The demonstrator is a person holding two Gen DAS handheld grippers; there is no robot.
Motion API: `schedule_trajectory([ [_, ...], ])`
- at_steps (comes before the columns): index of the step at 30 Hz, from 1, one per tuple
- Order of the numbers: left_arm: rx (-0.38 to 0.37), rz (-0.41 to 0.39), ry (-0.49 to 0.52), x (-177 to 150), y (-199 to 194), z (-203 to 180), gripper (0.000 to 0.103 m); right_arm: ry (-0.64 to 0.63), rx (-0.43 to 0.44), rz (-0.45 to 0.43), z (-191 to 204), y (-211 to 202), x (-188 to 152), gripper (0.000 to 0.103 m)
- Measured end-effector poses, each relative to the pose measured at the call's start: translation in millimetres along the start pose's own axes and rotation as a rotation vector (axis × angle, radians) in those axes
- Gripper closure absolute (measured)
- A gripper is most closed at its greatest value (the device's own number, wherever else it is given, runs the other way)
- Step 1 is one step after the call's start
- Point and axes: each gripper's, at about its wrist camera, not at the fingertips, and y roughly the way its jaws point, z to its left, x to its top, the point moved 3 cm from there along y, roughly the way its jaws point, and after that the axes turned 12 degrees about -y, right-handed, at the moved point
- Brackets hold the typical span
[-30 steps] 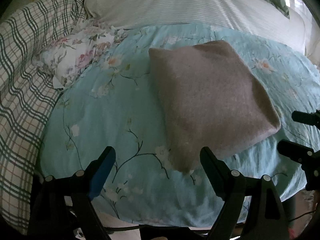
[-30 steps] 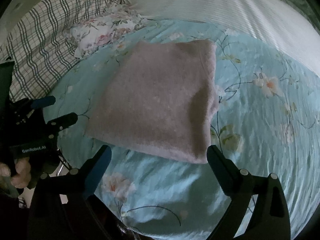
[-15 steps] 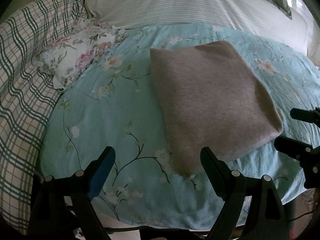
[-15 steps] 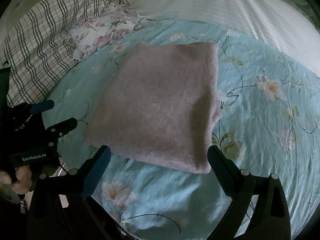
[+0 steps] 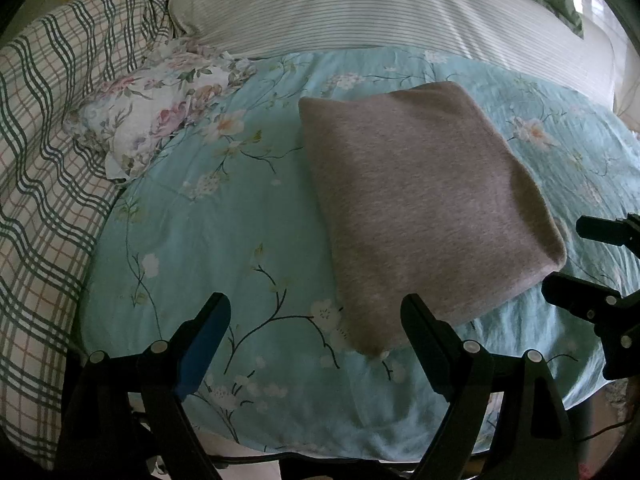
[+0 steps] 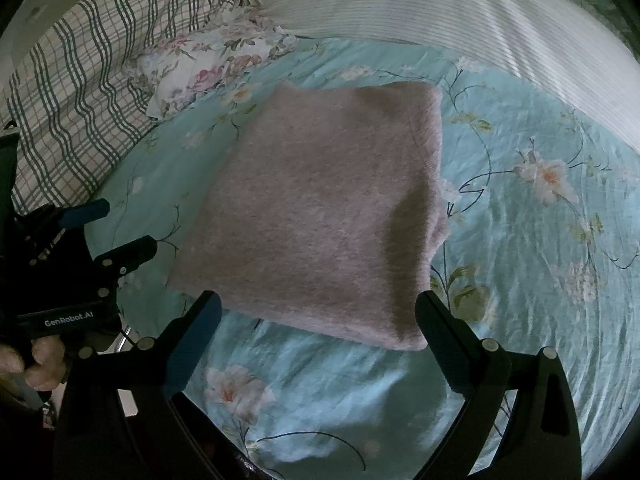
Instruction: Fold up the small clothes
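Both claws, left claw and right claw, gape wide and empty near the folded grey garment on the bed, so folding looks finished; next likely means setting it aside.

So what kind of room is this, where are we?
Most likely a bedroom, on a bed. A folded grey garment lies on a light blue floral sheet, with a striped pillow and a checked blanket behind it.

You have one legible marking: "GenRobot.AI" in white lettering on the black body of your left gripper, seen from the right wrist; nothing else reads
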Motion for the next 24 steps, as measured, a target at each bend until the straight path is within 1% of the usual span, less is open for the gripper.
schedule_trajectory([
  [24,-0.002,-0.007,0.0,0.4,-1.8,-2.2,0.015,-0.001,-0.003,-0.007,6.2,-1.0,-0.4,0.005],
])
